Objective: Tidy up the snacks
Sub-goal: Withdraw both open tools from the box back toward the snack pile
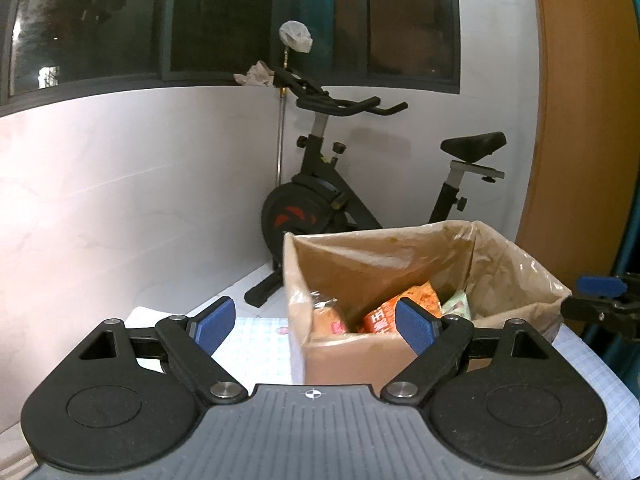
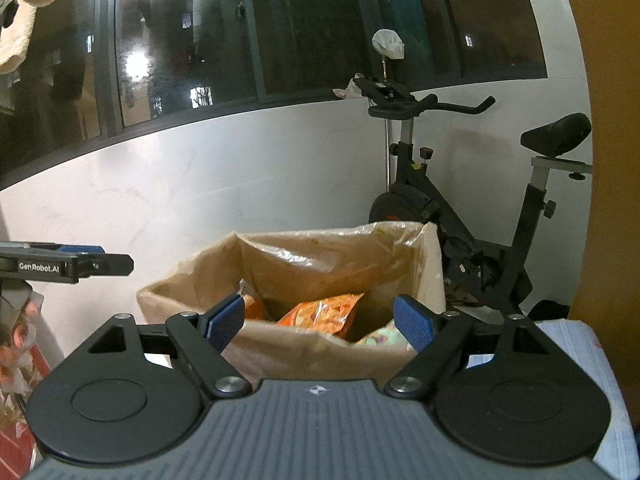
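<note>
While I've got both claws pointed at the cardboard box [image 1: 360, 354], neither one is holding a thing. My left gripper [image 1: 316, 322] has its blue pads [image 1: 214, 324] spread wide with only air between them, and the box sits just past its right-hand finger. My right gripper [image 2: 320, 320] is spread the same way, nothing pinched, and it looks straight into the box's open top.

The box is lined with a clear plastic bag [image 1: 516, 268] folded over the rim, and it stands on a checked cloth [image 1: 256, 344]. The snacks are inside: an orange packet [image 2: 324, 314] leaning in the middle, a pale green packet [image 2: 384, 336] low on the right, and what looks like a wrapped bread loaf [image 1: 328, 316] against the left wall. Can't read the labels properly.

From the right view my left claw pokes in at the left edge, beside the box and apart from it. Behind it all there's an exercise bike [image 1: 332, 184] in the corner under dark windows [image 2: 192, 40].
</note>
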Action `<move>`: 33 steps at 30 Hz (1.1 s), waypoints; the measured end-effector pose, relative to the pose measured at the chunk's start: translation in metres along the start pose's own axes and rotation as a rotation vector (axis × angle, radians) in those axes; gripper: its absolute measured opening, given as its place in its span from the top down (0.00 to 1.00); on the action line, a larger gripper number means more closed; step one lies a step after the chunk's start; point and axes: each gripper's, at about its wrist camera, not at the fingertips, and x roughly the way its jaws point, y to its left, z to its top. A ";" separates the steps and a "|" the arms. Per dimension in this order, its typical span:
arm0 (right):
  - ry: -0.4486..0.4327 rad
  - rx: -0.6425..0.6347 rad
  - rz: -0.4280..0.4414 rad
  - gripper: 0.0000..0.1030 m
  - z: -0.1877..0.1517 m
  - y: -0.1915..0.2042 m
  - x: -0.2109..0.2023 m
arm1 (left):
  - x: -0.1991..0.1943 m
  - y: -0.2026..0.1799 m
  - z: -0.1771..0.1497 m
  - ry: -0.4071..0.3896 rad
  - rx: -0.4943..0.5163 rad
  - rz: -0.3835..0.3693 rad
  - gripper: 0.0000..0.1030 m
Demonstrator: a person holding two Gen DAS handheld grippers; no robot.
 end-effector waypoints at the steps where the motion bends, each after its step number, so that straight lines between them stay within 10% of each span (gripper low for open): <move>1: 0.003 -0.007 -0.001 0.18 -0.004 0.002 -0.003 | -0.003 0.003 -0.002 -0.002 -0.008 0.001 0.14; 33: 0.133 0.006 -0.034 0.18 -0.121 0.024 -0.023 | -0.047 0.046 -0.128 0.153 -0.142 0.062 0.16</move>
